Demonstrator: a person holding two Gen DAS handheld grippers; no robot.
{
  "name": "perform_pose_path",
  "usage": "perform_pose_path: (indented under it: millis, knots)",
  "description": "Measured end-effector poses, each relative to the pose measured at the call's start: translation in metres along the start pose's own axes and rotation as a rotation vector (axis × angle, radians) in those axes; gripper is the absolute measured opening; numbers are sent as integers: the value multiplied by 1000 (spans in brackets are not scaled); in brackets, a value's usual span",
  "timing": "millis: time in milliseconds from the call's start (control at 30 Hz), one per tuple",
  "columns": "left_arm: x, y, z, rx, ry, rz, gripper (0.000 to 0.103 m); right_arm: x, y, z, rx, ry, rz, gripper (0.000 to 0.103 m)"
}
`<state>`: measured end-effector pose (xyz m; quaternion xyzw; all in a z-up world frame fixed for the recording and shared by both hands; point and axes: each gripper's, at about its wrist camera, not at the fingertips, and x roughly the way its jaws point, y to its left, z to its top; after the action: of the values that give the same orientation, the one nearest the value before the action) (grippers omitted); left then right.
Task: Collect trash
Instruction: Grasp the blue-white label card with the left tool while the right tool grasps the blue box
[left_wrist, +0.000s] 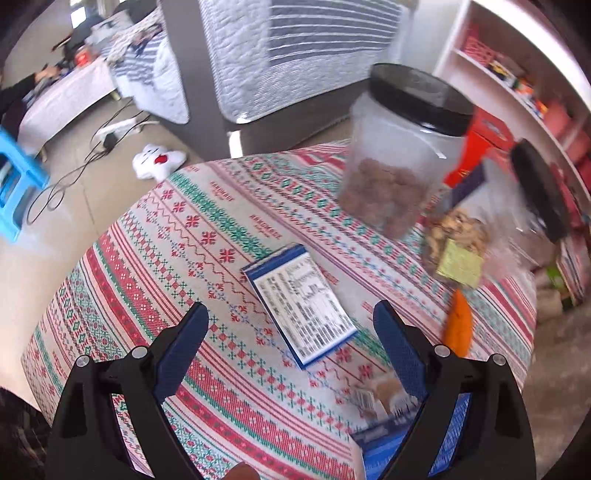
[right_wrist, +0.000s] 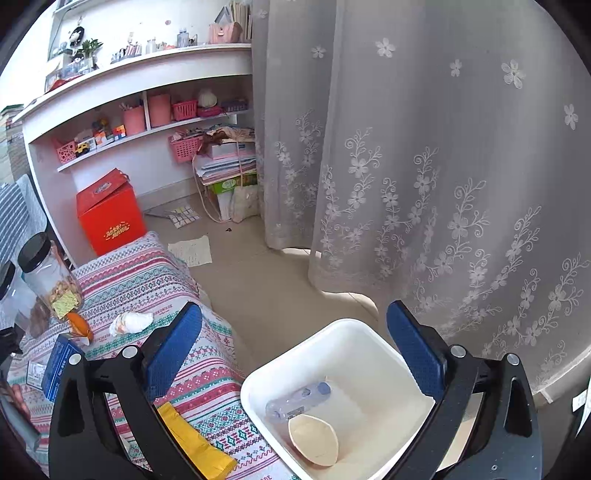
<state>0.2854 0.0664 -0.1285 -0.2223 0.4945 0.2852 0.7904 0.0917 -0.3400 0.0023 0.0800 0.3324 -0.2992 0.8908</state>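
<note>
A blue and white box (left_wrist: 301, 304) lies label-up on the patterned tablecloth (left_wrist: 207, 236), just ahead of my left gripper (left_wrist: 290, 332), which is open and empty above it. A second blue box (left_wrist: 388, 417) lies under its right finger. My right gripper (right_wrist: 295, 343) is open and empty over a white bin (right_wrist: 354, 354) on the floor beside the table. Inside the bin lie a crushed clear bottle (right_wrist: 299, 400) and a flattened paper cup (right_wrist: 314, 439). A crumpled white wrapper (right_wrist: 131, 322), a yellow packet (right_wrist: 195, 443) and a blue box (right_wrist: 59, 365) lie on the table.
Two black-lidded clear jars of snacks (left_wrist: 399, 155) (left_wrist: 480, 221) stand at the table's far side, an orange piece (left_wrist: 458, 325) near them. A red box (right_wrist: 110, 216) sits on the floor by white shelves (right_wrist: 147, 96). A floral curtain (right_wrist: 424, 147) hangs behind the bin.
</note>
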Motion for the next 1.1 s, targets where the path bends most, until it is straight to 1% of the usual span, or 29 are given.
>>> perform_pose_path:
  millis: [67, 167, 300, 367, 400, 433, 467, 500, 533, 600, 667, 733, 800, 867, 933, 1000, 1033, 1067, 1100]
  knots:
    - [21, -1, 6, -32, 34, 31, 88, 1, 7, -2, -29, -2, 1, 96]
    - [40, -9, 13, -37, 70, 50, 88, 2, 20, -4, -81, -8, -7, 96]
    - [62, -11, 15, -58, 180, 74, 88, 7, 31, -7, -113, 5, -12, 96]
    - [70, -8, 13, -68, 219, 67, 88, 8, 36, -9, -125, 9, -11, 96]
    - [74, -6, 11, -64, 231, 50, 86, 8, 38, -10, -130, 11, -7, 96]
    - [77, -6, 9, -50, 239, 29, 72, 8, 40, -10, -132, 15, -1, 96]
    - [77, -6, 8, -17, 230, 32, 66, 7, 42, -12, -129, 21, 7, 96]
    - [74, -5, 7, 15, 206, 20, 64, 7, 43, -12, -124, 27, 17, 96]
    - [71, -4, 6, 36, 193, -10, 61, 6, 45, -12, -119, 34, 29, 96]
    - [63, 6, 4, 51, 195, -63, 59, 5, 48, -13, -104, 48, 54, 96]
    - [50, 18, 3, 61, 197, -104, 59, 5, 51, -14, -86, 73, 93, 96]
    - [26, 27, 2, 84, 178, -155, 59, 7, 57, -16, -68, 112, 148, 96]
    - [-5, 40, 3, 94, 154, -232, 59, 9, 67, -20, -63, 155, 214, 96]
    - [-39, 54, 1, 90, 145, -326, 59, 9, 81, -24, -63, 196, 285, 96]
    - [-74, 68, -4, 96, 130, -411, 59, 9, 96, -25, -41, 260, 381, 96]
    - [-109, 80, -15, 130, 88, -480, 59, 12, 115, -26, -15, 340, 470, 96]
    - [-122, 87, -20, 154, 56, -498, 59, 15, 127, -25, -7, 379, 507, 96]
    - [-133, 92, -26, 180, 12, -503, 60, 19, 141, -25, -11, 421, 523, 96]
    - [-141, 96, -30, 211, -37, -493, 60, 23, 157, -25, -25, 461, 526, 96]
